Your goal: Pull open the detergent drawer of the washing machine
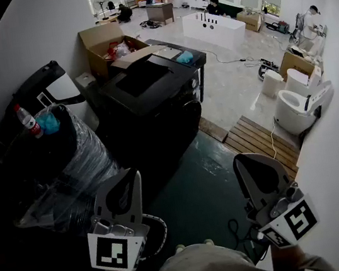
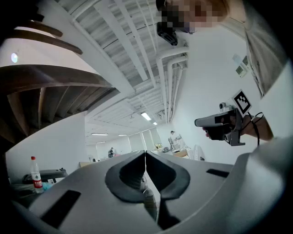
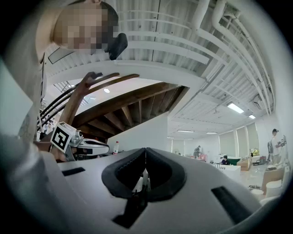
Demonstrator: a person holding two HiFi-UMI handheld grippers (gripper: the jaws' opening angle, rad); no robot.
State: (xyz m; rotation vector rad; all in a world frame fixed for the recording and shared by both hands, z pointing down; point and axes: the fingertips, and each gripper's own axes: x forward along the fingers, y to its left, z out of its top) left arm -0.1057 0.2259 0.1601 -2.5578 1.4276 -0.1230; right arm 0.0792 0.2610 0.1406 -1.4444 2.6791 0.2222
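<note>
The black washing machine (image 1: 151,99) stands in the middle of the head view, a few steps ahead of me; its front is dark and I cannot make out the detergent drawer. My left gripper (image 1: 134,175) and right gripper (image 1: 238,160) are held low in front of my body, well short of the machine. Both are shut with nothing between the pads. In the left gripper view the jaws (image 2: 145,153) meet against open room, with the right gripper (image 2: 219,121) off to the side. The right gripper view shows its shut jaws (image 3: 145,151) and the left gripper (image 3: 87,147).
A plastic-wrapped dark bundle (image 1: 66,167) with a red-capped bottle (image 1: 27,120) stands left of the machine. An open cardboard box (image 1: 107,46) sits behind it. A wooden pallet (image 1: 259,140) and white toilets (image 1: 296,108) are at the right. Cables lie on the green floor (image 1: 197,191). People work far back.
</note>
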